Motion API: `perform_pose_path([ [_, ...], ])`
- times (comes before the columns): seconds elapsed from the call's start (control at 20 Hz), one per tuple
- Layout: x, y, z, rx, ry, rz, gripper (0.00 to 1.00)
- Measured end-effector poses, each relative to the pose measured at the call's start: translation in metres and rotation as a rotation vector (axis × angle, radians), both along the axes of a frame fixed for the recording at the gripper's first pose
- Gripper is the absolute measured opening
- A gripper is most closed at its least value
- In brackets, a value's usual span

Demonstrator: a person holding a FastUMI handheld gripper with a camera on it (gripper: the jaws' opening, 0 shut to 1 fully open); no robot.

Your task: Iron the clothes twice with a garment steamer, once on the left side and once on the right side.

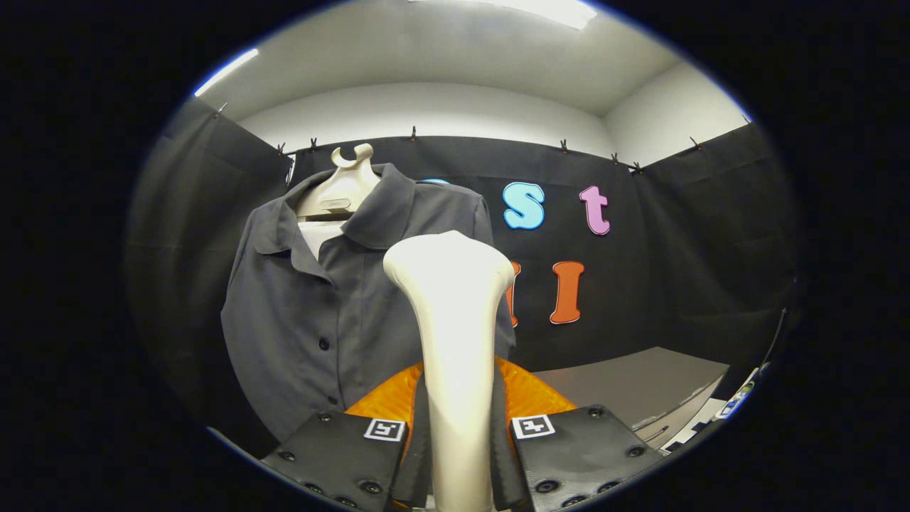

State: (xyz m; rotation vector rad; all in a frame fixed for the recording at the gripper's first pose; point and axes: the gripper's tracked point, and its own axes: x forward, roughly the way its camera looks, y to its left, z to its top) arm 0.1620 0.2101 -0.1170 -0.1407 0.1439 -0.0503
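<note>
A dark grey buttoned shirt (320,299) hangs on a cream hanger (341,188) against the booth wall, ahead and to the left of the fingers. A cream garment steamer (455,334) stands upright between the two fingers, its wide head level with the shirt's chest and overlapping the shirt's right half. My gripper (458,434) is shut on the steamer's handle, with both fingers pressing its sides. I cannot tell if the steamer head touches the cloth.
A grey table top (640,384) lies beyond the fingers to the right, with some white items at its right edge (718,416). Black cloth walls close the booth on the left, back and right.
</note>
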Motion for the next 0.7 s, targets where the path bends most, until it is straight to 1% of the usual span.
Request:
perform_pose_path([
  [0.3,0.023,0.028,-0.009,-0.038,0.003,0.031,0.41],
  [0.45,0.030,0.032,-0.013,-0.055,0.010,0.028,0.41],
  [0.6,0.038,0.031,-0.020,-0.098,0.022,0.011,0.41],
  [0.7,0.039,0.033,-0.027,-0.096,0.035,0.014,0.41],
])
